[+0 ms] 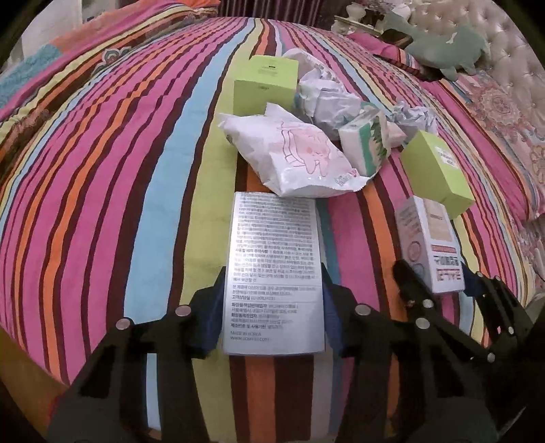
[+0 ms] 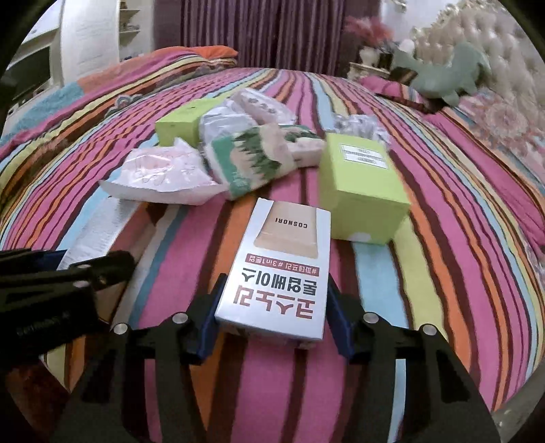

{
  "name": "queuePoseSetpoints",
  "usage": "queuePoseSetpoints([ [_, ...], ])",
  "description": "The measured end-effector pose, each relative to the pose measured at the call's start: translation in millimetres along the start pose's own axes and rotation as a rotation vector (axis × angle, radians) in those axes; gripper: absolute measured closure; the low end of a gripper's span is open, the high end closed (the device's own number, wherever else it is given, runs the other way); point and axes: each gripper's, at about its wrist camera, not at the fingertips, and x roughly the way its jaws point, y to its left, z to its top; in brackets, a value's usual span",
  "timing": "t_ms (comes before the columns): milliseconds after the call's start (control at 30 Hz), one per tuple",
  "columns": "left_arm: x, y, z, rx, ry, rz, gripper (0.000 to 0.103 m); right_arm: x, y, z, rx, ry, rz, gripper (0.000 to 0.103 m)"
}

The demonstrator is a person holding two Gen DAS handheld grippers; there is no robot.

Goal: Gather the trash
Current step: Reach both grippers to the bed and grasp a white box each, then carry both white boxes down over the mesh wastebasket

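Trash lies on a striped bedspread [image 1: 102,191]. My left gripper [image 1: 272,300] is shut on a flat silver box [image 1: 272,272] with printed text, its blue pads [image 1: 209,317] against both sides. My right gripper [image 2: 274,306] is shut on a white Cosnori box [image 2: 282,272] with red Korean lettering; this box also shows in the left wrist view [image 1: 431,242], with the right gripper [image 1: 439,283] around it. Beyond lie a white bag with pink drawing [image 1: 296,156], a green-and-white tissue pack [image 2: 252,160], crumpled paper [image 1: 327,95] and two lime green boxes [image 1: 265,83] [image 2: 361,184].
A green plush toy [image 2: 446,75] lies by the tufted headboard [image 2: 494,44] at the far right. Purple curtains [image 2: 272,30] hang behind the bed. A nightstand with ornaments [image 2: 371,51] stands at the back. The left gripper's body [image 2: 51,293] shows at the left of the right wrist view.
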Motion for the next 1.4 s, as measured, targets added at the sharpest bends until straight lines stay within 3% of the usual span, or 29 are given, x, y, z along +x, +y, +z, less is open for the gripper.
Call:
queuePoseSetpoints([
  [533, -40.5, 19.1, -40.1, 0.066, -0.044, -0.009, 0.055, -50.3, -30.0, -24.3, 0.16, 0.063, 0.151, 0.051],
  [800, -81.3, 20.5, -99.2, 0.159, -0.023, -0.053, 0.055, -92.1, -26.8, -63.8, 0.199, 0.156, 0.256, 0.051],
  [900, -89.2, 18.7, -132.2, 0.177, 0.032, -0.1, 0.055, -102.2, -16.6, -81.3, 0.196, 0.201, 0.291, 0.051],
  [1133, -75.4, 20.1, -184.1, 0.152, 0.161, -0.13, 0.055, -109.9, -6.6, -127.7, 0.272, 0.321, 0.299, 0.051],
  [1400, -41.9, 12.8, -223.7, 0.164, 0.347, -0.143, 0.055, -86.5, -2.8, -179.9, 0.432, 0.559, 0.348, 0.051],
])
